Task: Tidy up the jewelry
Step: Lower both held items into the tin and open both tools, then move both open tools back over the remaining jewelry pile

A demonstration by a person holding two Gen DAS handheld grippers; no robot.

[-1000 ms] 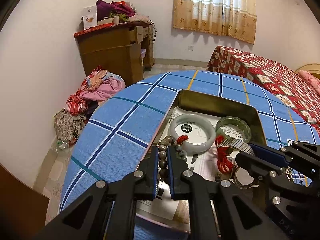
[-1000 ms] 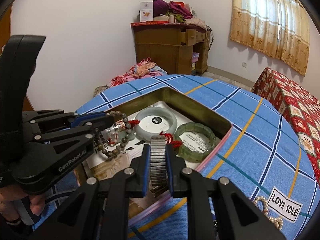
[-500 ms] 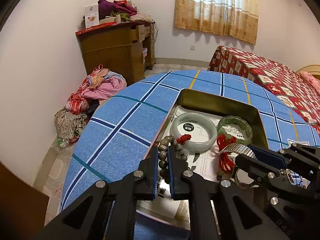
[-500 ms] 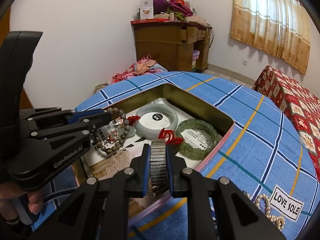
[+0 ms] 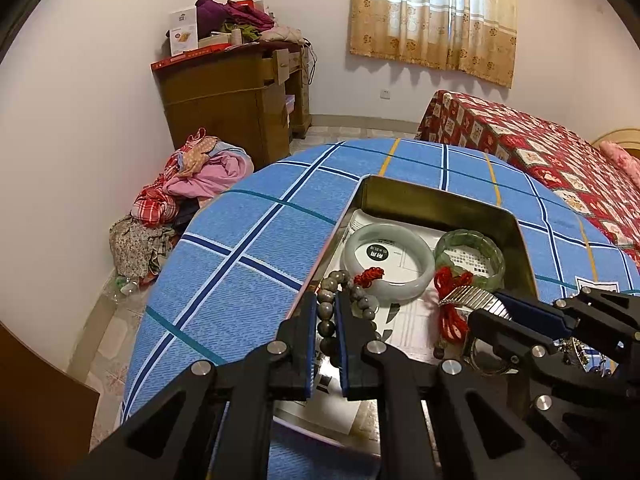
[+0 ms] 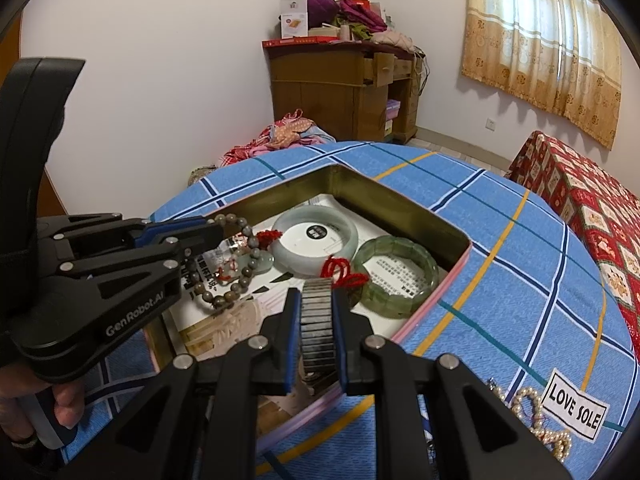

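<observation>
Gleaming ribbed metal watch band (image 6: 317, 322), grey-brown bead bracelet (image 5: 329, 312).

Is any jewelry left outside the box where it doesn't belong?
Yes. A pearl necklace lies bunched on the blue tablecloth outside the tin box, beside the "LOVE SOLE" label, while the bangles sit inside.

We note both held pieces have risen slightly above the tin (image 6: 460, 236): the bead bracelet (image 5: 326, 312) in the left gripper (image 5: 325, 344) and the metal watch band (image 6: 317, 320) in the right gripper (image 6: 316, 340) sit marginally higher than a second ago.
</observation>
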